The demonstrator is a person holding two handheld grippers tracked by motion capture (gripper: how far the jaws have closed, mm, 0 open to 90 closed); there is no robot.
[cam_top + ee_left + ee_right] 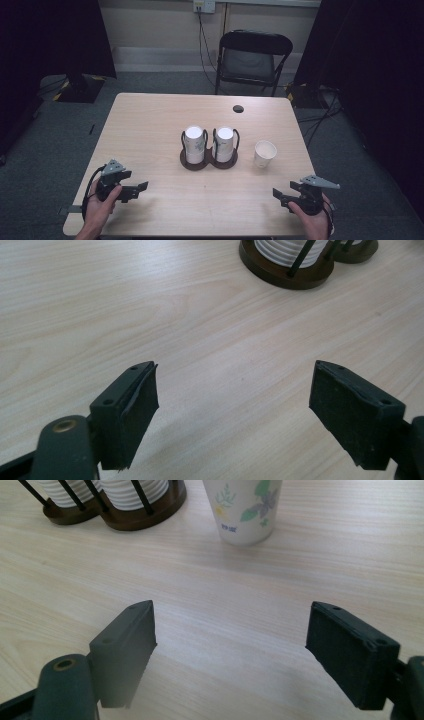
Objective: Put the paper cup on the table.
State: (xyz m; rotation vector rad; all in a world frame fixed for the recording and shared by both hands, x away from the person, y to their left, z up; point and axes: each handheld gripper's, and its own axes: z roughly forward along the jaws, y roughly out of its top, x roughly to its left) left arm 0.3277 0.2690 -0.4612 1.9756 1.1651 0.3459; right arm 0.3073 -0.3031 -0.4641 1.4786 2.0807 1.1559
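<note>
Left tool (141,187) agape, paper cup (264,152) upright

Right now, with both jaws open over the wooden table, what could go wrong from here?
The lone floral paper cup stands upright and free beside the dark twin-ring cup holder; the right gripper could tip it or crush its thin wall. The white cup stacks stand tall, so a sideways bump might topple them.

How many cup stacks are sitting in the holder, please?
2: the left stack and the right stack, side by side in the holder mid-table. A single cup stands apart, right of it.
</note>
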